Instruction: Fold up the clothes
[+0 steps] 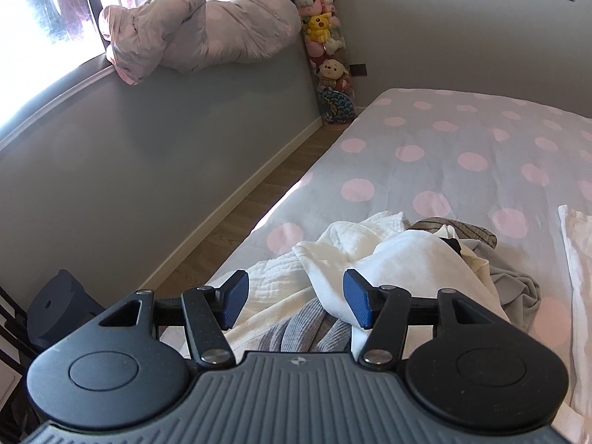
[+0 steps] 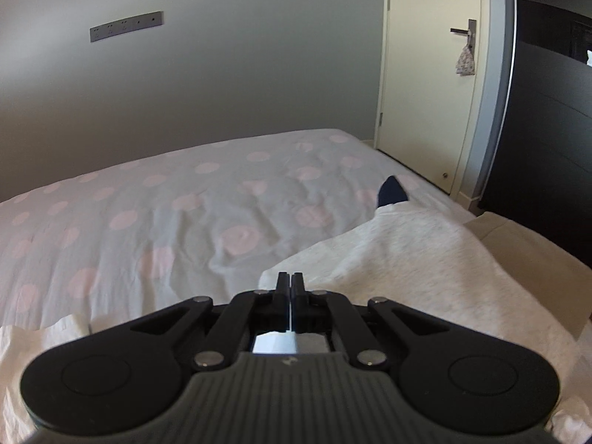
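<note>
The left claw (image 1: 294, 298) hangs with fingers spread wide just above a heap of clothes (image 1: 388, 255) on the dotted bedspread (image 1: 462, 148), while the right claw (image 2: 290, 282), fingers pressed together, pinches the near edge of a pale sweatshirt (image 2: 425, 259) stretching ahead to its right.
</note>
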The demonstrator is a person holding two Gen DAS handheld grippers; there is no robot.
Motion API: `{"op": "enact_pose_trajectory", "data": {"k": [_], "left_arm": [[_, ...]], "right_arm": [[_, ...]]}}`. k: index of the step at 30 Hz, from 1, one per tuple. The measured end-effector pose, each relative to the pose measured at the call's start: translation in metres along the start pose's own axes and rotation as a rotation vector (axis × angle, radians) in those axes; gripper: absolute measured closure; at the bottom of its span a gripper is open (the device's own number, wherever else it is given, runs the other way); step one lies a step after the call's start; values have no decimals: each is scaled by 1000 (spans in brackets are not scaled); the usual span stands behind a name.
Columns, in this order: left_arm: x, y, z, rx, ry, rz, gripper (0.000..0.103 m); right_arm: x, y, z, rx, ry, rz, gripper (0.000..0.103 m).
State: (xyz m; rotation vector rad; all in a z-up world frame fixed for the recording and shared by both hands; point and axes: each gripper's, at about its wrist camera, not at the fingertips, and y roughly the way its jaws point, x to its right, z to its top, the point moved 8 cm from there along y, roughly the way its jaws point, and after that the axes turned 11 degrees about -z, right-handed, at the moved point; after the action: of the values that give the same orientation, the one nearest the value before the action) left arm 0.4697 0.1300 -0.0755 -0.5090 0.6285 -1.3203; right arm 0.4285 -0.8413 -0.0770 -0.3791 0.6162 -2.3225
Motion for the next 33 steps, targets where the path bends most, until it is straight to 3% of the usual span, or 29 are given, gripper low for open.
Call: {"op": "enact_pose_trajectory", "data": {"k": [6, 13, 15, 24, 27, 30, 33], "left_arm": [[1, -16, 1, 10, -9, -17, 48], [12, -33, -6, 10, 1, -55, 48], [15, -38, -9, 7, 12, -59, 48], [17, -57, -13, 2, 7, -21, 48], [23, -59, -15, -6, -6, -22, 48], [36, -60, -20, -17, -6, -46, 48], [60, -63, -32, -46, 18, -124, 48]], "right_arm": [[35, -32, 19, 48, -19, -20, 102], [106, -23, 6, 20, 38, -191, 102], [120, -15, -5, -10, 51, -199, 102], [151, 4, -31, -137, 143, -42, 96], [163, 1, -33, -151, 194, -5, 79], [167, -8, -41, -178, 241, 70, 77], [158, -29, -58, -187, 228, 145, 77]]}}
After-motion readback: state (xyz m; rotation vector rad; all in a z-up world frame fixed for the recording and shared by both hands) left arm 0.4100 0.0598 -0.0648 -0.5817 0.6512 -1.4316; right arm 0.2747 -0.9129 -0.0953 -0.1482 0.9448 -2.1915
